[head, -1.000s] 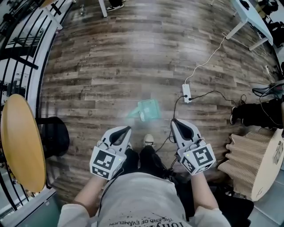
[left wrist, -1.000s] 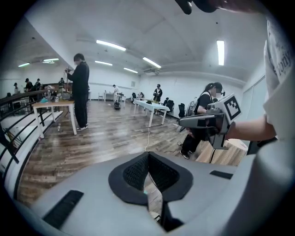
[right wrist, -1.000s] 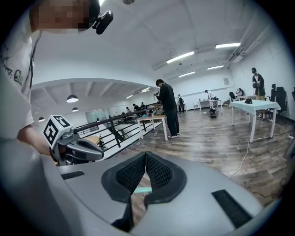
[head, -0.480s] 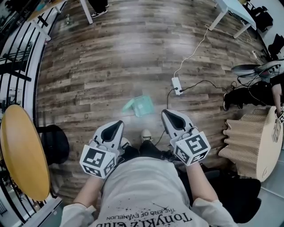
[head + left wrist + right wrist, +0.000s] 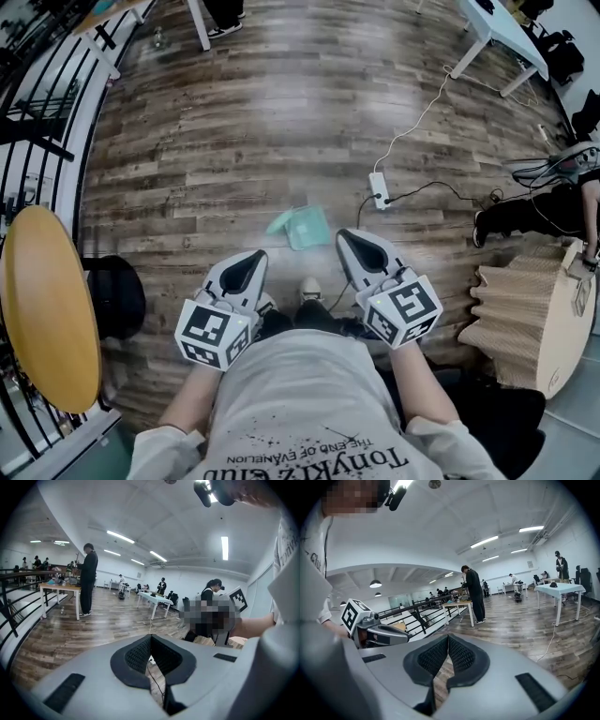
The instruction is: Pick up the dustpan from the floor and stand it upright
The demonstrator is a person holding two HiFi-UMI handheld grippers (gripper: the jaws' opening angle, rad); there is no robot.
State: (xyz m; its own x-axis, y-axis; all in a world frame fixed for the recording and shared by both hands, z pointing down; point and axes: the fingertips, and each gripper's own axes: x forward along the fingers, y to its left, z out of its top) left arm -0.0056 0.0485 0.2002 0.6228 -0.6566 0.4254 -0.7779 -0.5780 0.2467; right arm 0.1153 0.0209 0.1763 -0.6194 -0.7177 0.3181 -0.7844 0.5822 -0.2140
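Note:
The teal dustpan (image 5: 302, 226) lies flat on the wooden floor just ahead of the person's feet. Both grippers hang in front of the body, above the floor and short of the dustpan. My left gripper (image 5: 257, 256) is to the dustpan's near left; its dark pads meet at the tip (image 5: 150, 638) and nothing is between them. To the dustpan's near right is my right gripper (image 5: 345, 235), its pads also pressed together (image 5: 448, 638) and empty. The dustpan shows in neither gripper view; both point across the room.
A white power strip (image 5: 379, 190) with trailing cables lies right of the dustpan. Round yellow table (image 5: 47, 305), black stool (image 5: 112, 295) and a railing (image 5: 37, 112) line the left. A corrugated cardboard piece (image 5: 520, 309) stands right. A person (image 5: 87, 579) stands by a far table.
Both grippers have lifted a little in front of the body and stay shut. The dustpan lies where it was on the floor.

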